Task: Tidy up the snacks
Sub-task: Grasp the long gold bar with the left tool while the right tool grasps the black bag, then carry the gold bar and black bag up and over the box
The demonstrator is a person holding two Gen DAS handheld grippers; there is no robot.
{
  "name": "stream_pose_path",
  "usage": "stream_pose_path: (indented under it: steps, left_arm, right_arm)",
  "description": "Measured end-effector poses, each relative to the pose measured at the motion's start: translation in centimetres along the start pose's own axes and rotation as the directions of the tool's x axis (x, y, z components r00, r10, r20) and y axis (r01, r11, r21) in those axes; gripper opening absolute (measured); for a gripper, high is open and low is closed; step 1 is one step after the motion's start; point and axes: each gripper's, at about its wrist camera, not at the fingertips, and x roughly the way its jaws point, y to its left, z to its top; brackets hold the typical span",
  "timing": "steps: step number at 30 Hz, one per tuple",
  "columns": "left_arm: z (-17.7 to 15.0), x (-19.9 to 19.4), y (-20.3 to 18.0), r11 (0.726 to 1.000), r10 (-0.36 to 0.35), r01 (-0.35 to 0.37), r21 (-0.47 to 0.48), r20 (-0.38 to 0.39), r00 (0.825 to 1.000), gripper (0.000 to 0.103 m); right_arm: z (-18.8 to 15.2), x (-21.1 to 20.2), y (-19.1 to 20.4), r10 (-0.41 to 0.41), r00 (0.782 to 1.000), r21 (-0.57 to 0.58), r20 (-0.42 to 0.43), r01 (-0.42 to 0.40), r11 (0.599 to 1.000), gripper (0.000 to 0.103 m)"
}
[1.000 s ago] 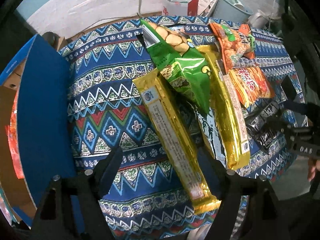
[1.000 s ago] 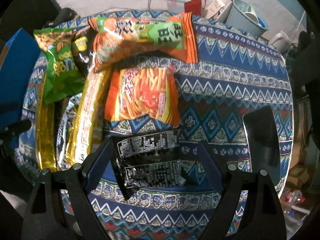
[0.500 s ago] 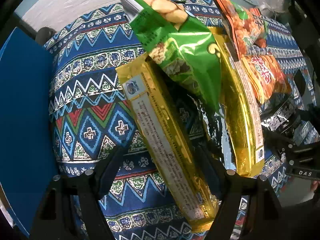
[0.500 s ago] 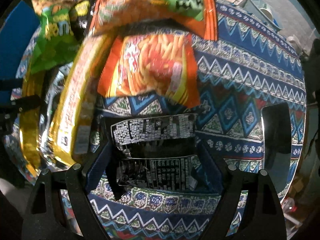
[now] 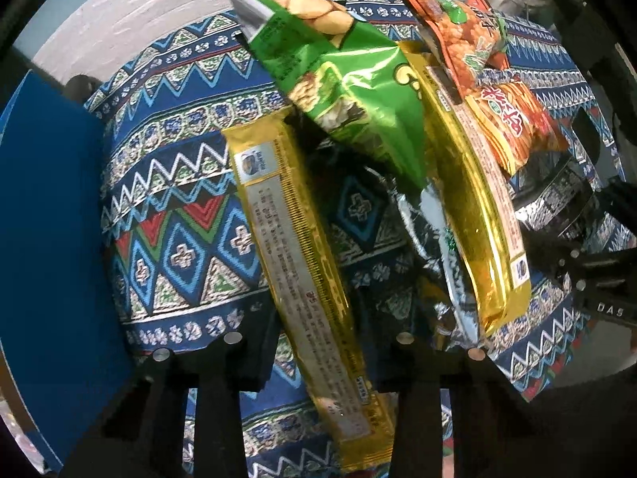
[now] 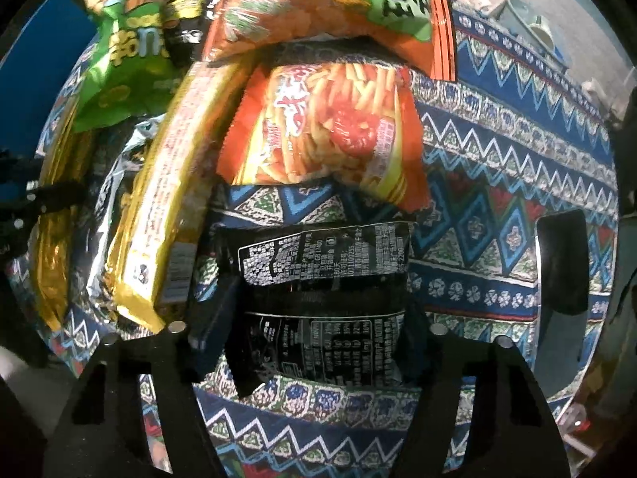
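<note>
Each hand-held gripper, left (image 5: pixel 318 342) and right (image 6: pixel 306 330), is matte black with two wide flat fingers carrying round silver studs. White "DAS" lettering marks the right one's body.

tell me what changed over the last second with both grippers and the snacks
Both grippers came down closer. The left gripper now straddles the long gold foil biscuit pack; the right gripper straddles the black printed snack packet. Both look open, neither pack visibly clamped yet. The green snack bag, orange fries bag and patterned blue tablecloth lie as before.
</note>
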Motion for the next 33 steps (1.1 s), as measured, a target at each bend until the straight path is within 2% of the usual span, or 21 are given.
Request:
stream_pose_path:
  steps: [4,6,12,18,26,33]
  left_arm:
    - [-0.8,-0.3,0.6,1.000,0.023,-0.023,0.016,0.008,1.000,0.034]
    - [-1.1,-0.5,1.0,0.999,0.034,-0.034,0.018,0.012,0.999,0.032]
    - [-1.9,-1.8,2.1,0.998,0.053,-0.054,0.036,0.038,0.998,0.029]
    - [-2.3,-3.7,1.9,0.993,0.089,-0.096,0.072,0.098,0.991,0.029]
    - [-3.0,-7.0,1.8,0.990,0.103,-0.116,0.079,0.148,0.984,0.029]
    - [-2.6,-9.8,3.5,0.994,0.075,-0.088,0.057,0.200,0.977,0.029]
  right_arm:
    - [-0.3,-1.1,0.3,-0.004,1.000,0.016,0.021,0.004,1.000,0.055]
    - [-0.4,-2.0,0.1,-0.008,0.999,0.029,0.032,0.007,1.000,0.044]
    - [-1.4,-4.4,1.3,-0.047,0.997,0.042,0.061,0.045,0.998,0.039]
    - [-1.0,-7.6,0.8,-0.071,0.990,0.078,0.119,0.062,0.995,0.038]
    - [-0.6,-11.1,1.3,-0.092,0.977,0.083,0.194,0.077,0.994,0.038]
    - [0.8,-12.5,1.2,-0.072,0.966,0.084,0.249,0.052,0.995,0.038]
